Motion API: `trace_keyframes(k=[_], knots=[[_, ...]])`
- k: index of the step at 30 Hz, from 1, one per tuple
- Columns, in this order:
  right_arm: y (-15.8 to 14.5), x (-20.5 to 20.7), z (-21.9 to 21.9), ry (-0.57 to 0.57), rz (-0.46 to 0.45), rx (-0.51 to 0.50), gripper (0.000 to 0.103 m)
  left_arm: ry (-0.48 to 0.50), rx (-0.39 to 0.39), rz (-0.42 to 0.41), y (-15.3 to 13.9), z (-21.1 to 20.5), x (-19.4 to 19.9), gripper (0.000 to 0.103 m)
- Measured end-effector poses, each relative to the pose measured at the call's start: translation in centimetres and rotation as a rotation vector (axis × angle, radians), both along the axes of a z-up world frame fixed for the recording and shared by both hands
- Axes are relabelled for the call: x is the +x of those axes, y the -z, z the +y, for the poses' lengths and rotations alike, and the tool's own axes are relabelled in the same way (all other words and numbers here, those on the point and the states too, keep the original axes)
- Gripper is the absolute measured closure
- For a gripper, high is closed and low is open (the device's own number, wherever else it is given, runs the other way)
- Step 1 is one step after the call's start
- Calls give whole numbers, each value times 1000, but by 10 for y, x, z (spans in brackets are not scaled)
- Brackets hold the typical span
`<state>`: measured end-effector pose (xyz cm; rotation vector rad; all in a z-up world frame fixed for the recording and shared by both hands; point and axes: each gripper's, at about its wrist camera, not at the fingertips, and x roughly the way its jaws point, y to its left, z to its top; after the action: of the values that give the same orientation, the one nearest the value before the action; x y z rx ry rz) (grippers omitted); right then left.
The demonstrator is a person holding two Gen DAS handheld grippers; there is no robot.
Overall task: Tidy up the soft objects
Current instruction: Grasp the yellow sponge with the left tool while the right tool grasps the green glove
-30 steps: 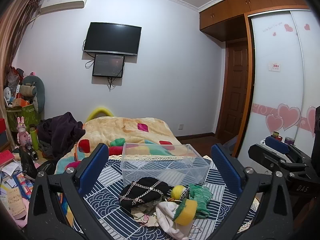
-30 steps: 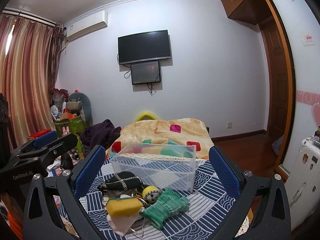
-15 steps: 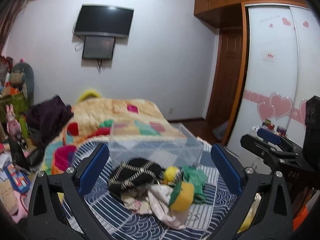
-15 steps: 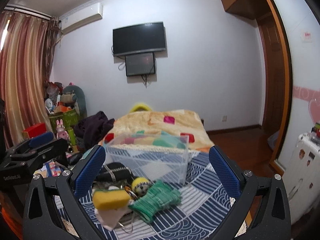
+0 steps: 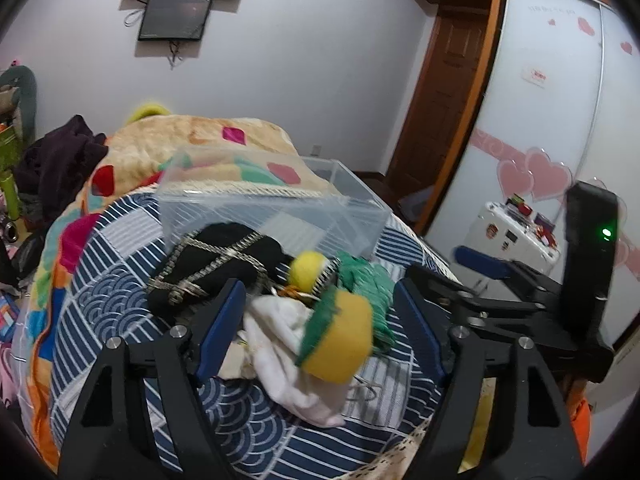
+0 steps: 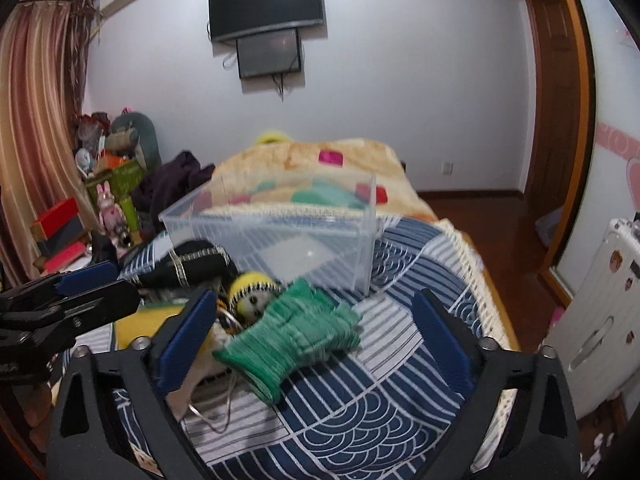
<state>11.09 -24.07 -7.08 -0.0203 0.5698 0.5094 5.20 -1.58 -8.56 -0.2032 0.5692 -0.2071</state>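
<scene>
Hovering over a heap of soft things low in the frame, the left tool [image 5: 320,320] stands spread around a yellow-and-green sponge [image 5: 338,336] on white cloth [image 5: 288,360]; the right tool [image 6: 316,332], equally spread, frames a green glove [image 6: 292,336]. Both have dropped closer than a second ago. The clear bin [image 6: 280,236] waits just behind, mid-frame, on the patterned bed cover [image 6: 360,420]. A clean grab likely means closing on one item alone, clear of the chain-trimmed black pouch [image 5: 216,264]

Dim even indoor light, slight motion blur, strong fisheye edges, dark corners
</scene>
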Motion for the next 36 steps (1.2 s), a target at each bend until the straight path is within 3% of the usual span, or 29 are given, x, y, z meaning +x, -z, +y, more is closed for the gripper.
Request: trace_keyframes(k=[4, 7, 9, 16, 22, 36], knots=[[10, 3, 3, -27, 62, -7, 21, 19, 18, 26, 7, -11, 4, 37], [16, 4, 5, -40, 90, -20, 27, 20, 28, 61, 16, -14, 10, 53], [21, 6, 6, -54, 115, -21, 33, 30, 15, 81, 22, -13, 14, 69], [47, 20, 15, -112, 250, -6, 63, 34, -4, 65, 20, -10, 12, 71], [42, 12, 17, -112, 222, -16, 91, 1, -9, 26, 5, -1, 5, 71], [-8, 10, -3, -21, 42, 9, 95, -124, 7, -38, -26, 43, 27, 71]])
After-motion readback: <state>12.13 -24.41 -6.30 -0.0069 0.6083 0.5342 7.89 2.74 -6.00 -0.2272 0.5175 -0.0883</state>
